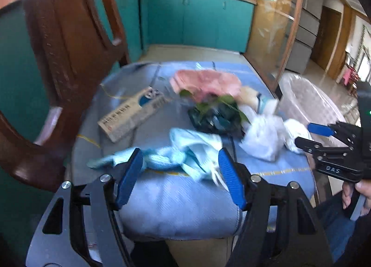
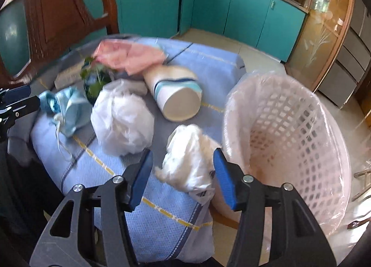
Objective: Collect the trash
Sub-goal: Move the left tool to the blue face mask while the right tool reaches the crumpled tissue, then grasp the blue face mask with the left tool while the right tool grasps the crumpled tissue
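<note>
Trash lies on a blue-clothed table (image 1: pixel 176 209). My left gripper (image 1: pixel 180 175) stands open with a crumpled light-blue face mask (image 1: pixel 185 153) between its fingertips; the pads do not press it. My right gripper (image 2: pixel 183 174) is open around a small crumpled white plastic bag (image 2: pixel 190 162) at the table's right edge, with a gap on the left side. A larger white bag (image 2: pixel 123 118), a paper cup (image 2: pixel 178 95) on its side, a dark green bag with leaves (image 1: pixel 215 113), a pink wrapper (image 1: pixel 206 81) and a cardboard box (image 1: pixel 132 113) lie behind.
A pink lattice basket (image 2: pixel 289 127) lined with clear plastic stands right of the table, close to my right gripper. A wooden chair (image 1: pixel 65 46) rises at the left. Teal cabinets (image 1: pixel 199 23) run along the back. A person's hand (image 1: pixel 361 192) holds the right gripper's handle.
</note>
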